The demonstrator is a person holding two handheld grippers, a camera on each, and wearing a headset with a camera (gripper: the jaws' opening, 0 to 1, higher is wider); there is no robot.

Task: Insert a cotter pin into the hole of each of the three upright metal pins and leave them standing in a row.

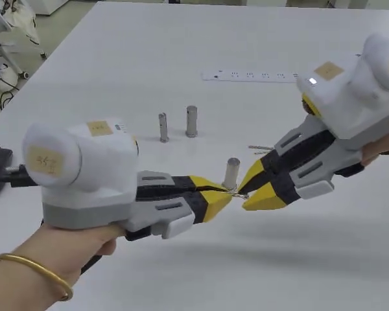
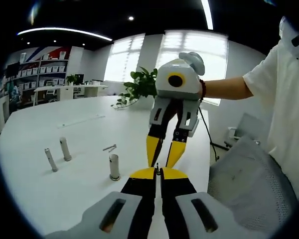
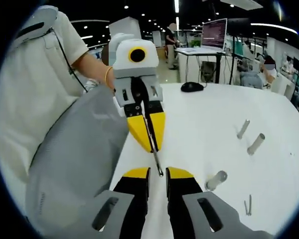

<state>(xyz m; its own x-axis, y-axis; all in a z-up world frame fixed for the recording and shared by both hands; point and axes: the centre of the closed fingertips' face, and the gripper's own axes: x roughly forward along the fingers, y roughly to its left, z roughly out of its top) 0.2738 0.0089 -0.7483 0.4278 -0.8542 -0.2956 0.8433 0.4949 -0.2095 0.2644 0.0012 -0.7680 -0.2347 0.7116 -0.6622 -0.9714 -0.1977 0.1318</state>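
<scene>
The left gripper [image 1: 228, 194] is pinching a cotter pin [image 1: 236, 194] in pressed-together jaws, tip to tip with the spread-jawed right gripper [image 1: 244, 197]. Just behind them the nearest metal pin [image 1: 231, 173] is standing upright. A thin metal pin [image 1: 163, 127] and a thicker metal pin [image 1: 192, 121] are standing nearer the bench's [image 1: 117, 58] far edge.

Your left tool [image 1: 225, 196] hides one end of the cotter pin [image 3: 158, 164] and the base of the nearest metal pin [image 1: 232, 170].
</scene>
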